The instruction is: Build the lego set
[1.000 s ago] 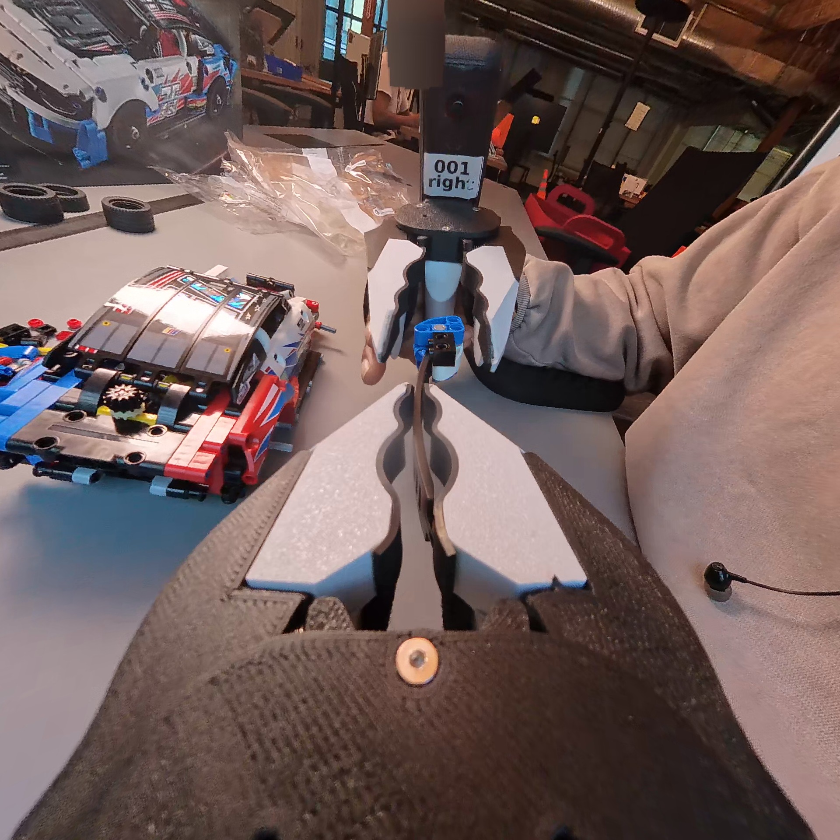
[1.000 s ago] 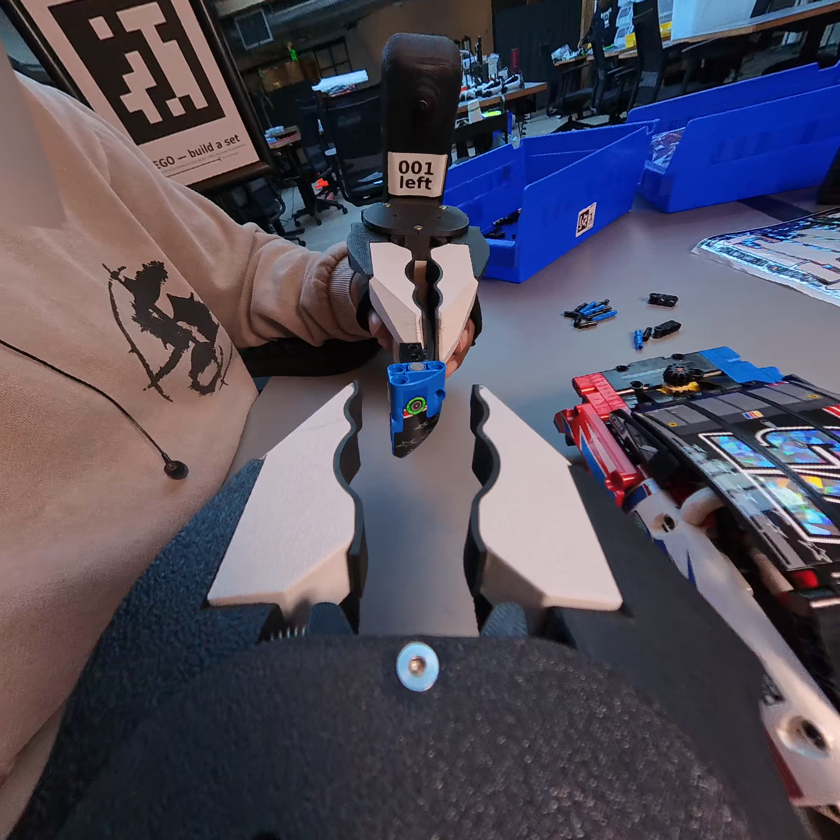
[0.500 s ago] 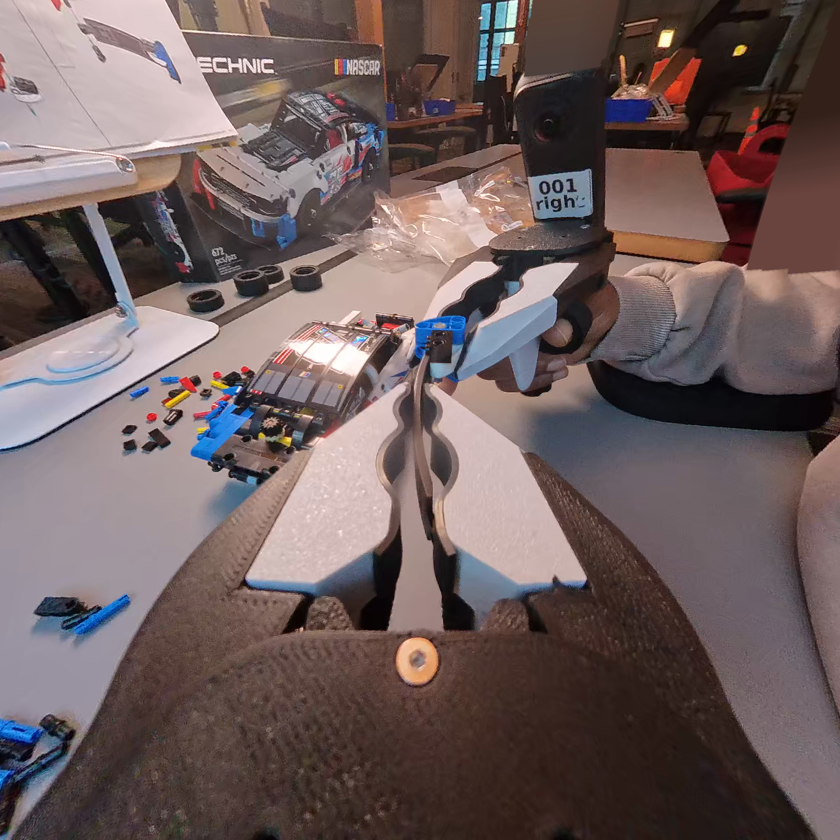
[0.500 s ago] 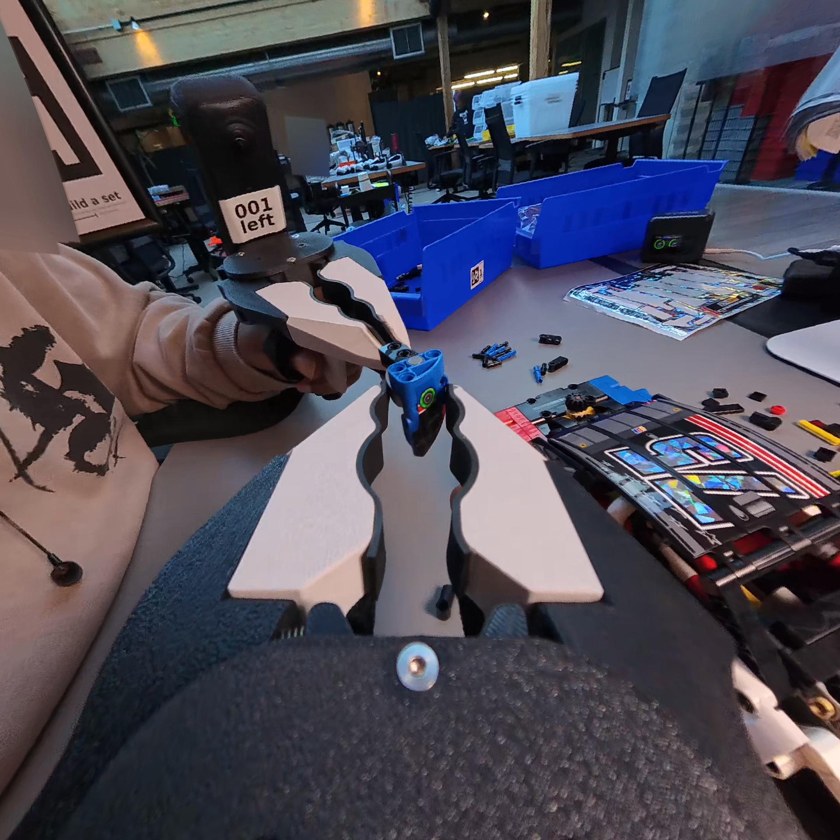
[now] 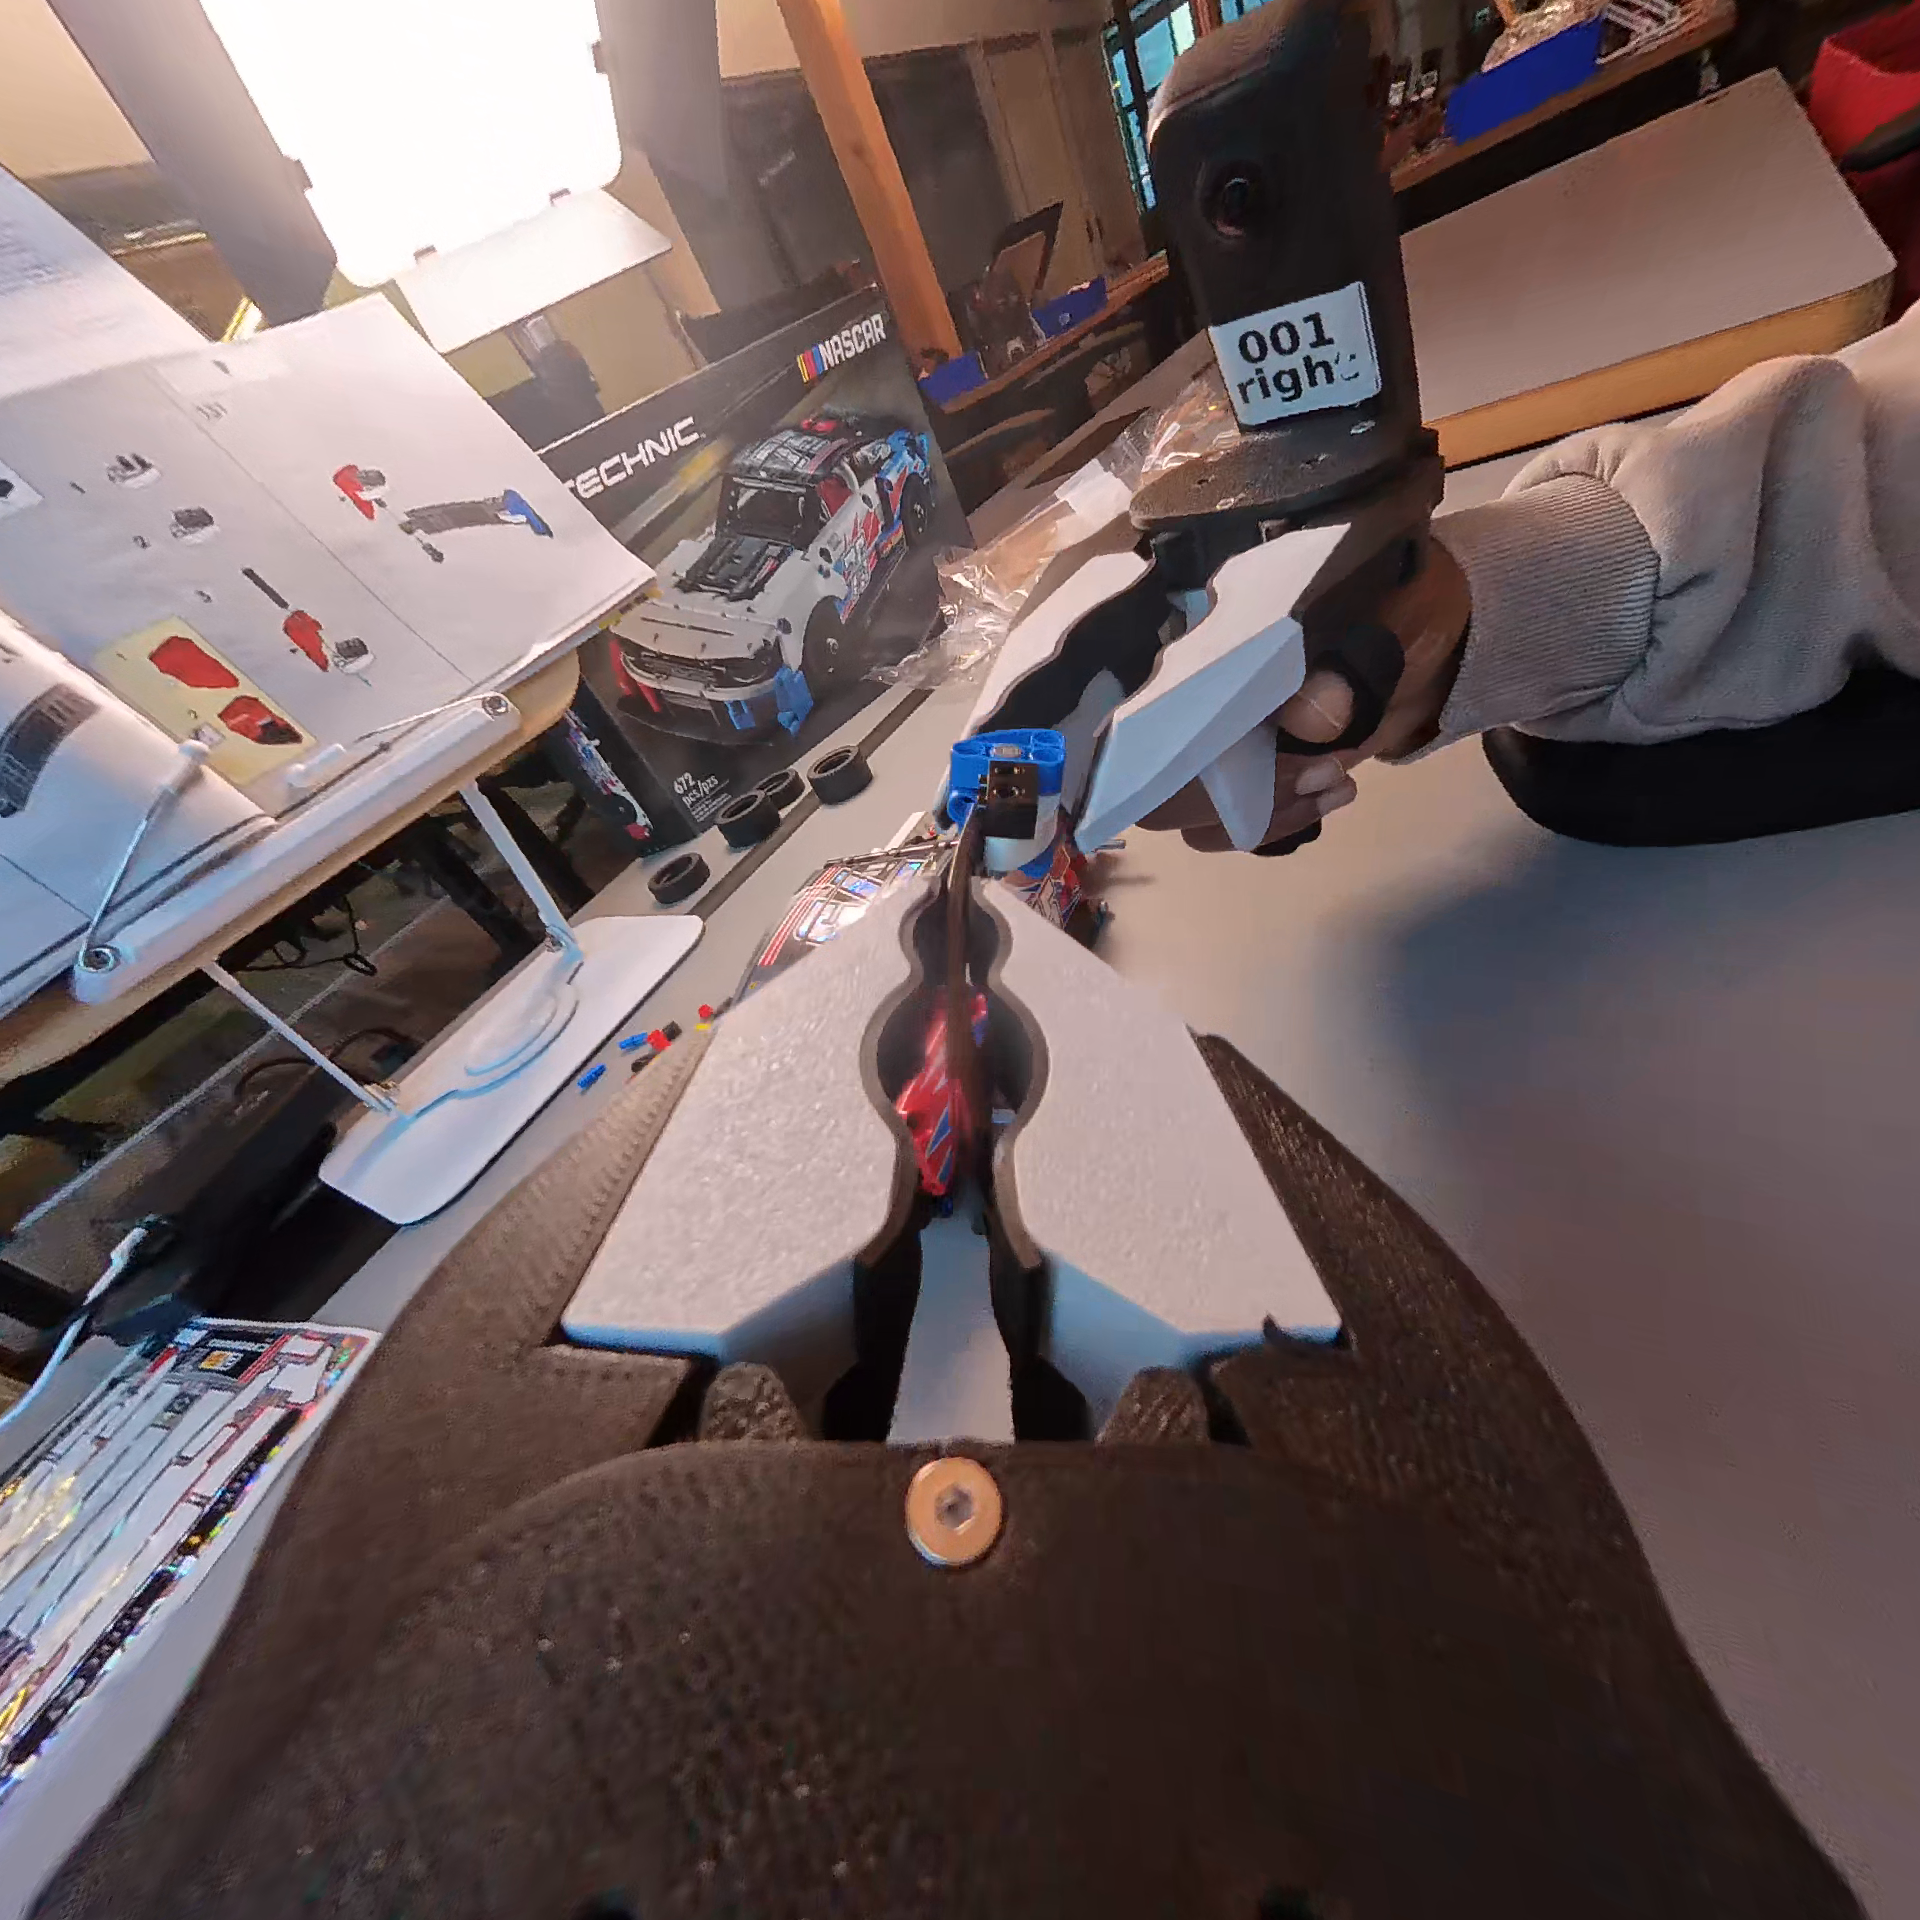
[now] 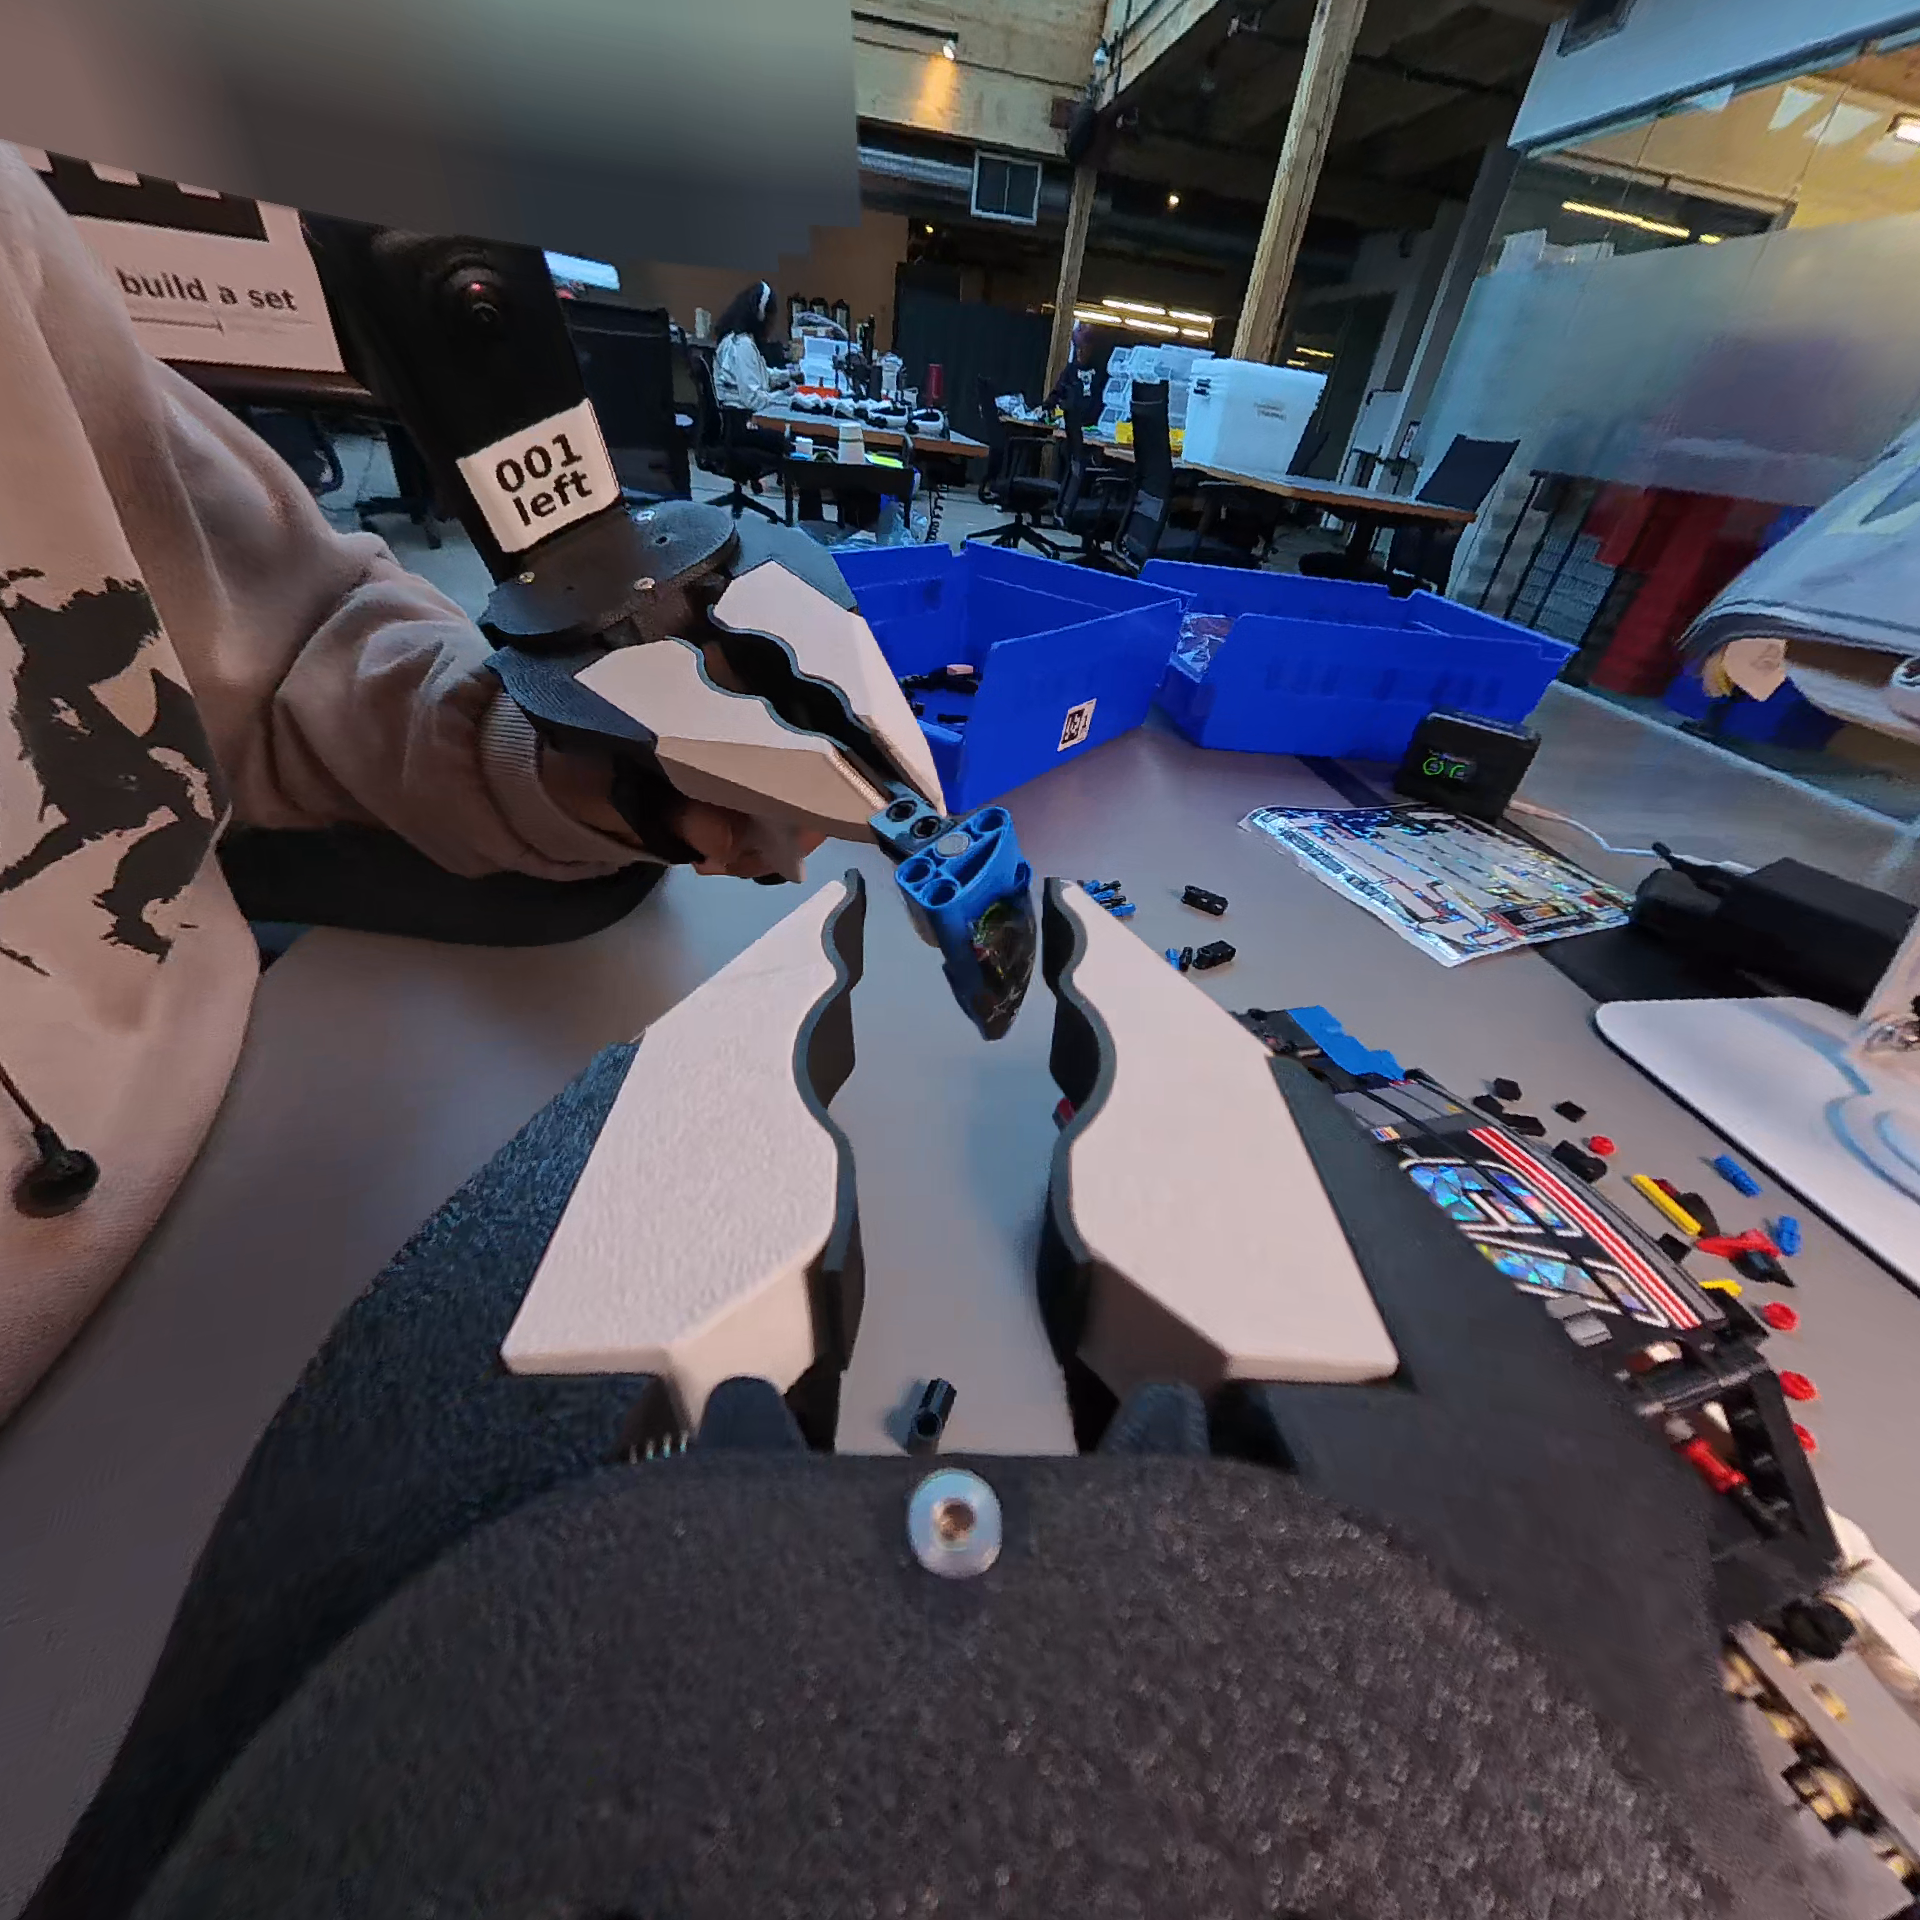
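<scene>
Blue piece (image 6: 961,914) in left jaws (right agape)

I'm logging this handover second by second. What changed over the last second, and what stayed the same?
Both grippers swung up and toward the stand side of the table, so the car model now sits lower in view. The right gripper closed partway around the blue piece, then opened wide again. The left gripper stayed clamped on the piece's black strip throughout.
</scene>
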### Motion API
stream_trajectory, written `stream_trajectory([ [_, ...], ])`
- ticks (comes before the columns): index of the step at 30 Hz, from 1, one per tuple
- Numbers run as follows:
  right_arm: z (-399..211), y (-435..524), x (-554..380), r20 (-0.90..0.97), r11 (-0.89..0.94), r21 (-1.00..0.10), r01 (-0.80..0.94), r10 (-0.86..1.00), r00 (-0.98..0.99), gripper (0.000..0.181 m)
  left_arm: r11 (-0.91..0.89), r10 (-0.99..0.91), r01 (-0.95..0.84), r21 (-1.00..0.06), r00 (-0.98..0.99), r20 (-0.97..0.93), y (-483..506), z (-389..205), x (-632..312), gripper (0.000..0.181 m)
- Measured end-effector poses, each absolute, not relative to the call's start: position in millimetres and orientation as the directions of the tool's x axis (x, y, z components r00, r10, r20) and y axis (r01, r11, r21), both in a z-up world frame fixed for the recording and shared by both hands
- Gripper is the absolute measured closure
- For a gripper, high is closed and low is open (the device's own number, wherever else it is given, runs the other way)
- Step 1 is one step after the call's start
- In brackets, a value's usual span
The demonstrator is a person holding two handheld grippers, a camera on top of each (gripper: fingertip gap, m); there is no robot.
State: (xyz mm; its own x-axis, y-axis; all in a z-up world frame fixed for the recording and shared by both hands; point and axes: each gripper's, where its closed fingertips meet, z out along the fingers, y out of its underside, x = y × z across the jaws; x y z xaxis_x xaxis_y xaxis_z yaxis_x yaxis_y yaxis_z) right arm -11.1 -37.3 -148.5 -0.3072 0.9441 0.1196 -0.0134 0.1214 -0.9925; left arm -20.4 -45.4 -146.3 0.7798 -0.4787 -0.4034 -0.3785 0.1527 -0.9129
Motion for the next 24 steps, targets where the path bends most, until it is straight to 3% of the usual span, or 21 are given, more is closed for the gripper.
stream_trajectory([
  [3, -147.8, -37.1, -12.3, 0.194, 0.194, -0.981, -0.025, 0.943, -0.270, 0.148, 0.175, -0.483, -0.386, -0.906, 0.768, -0.421, -46.6, -146.1, -18.6, 0.181],
  [6, -145.5, -39.2, -11.5, 0.242, 0.238, -0.970, -0.046, 0.937, -0.252, 0.158, 0.206, -0.465, -0.412, -0.887, 0.757, -0.460, -47.5, -145.2, -17.3, 0.181],
  [24, -132.2, -38.0, -10.8, 0.412, 0.398, -0.906, -0.142, 0.906, -0.093, 0.159, 0.303, -0.376, -0.451, -0.839, 0.753, -0.540, -48.9, -136.8, -24.0, 0.181],
])
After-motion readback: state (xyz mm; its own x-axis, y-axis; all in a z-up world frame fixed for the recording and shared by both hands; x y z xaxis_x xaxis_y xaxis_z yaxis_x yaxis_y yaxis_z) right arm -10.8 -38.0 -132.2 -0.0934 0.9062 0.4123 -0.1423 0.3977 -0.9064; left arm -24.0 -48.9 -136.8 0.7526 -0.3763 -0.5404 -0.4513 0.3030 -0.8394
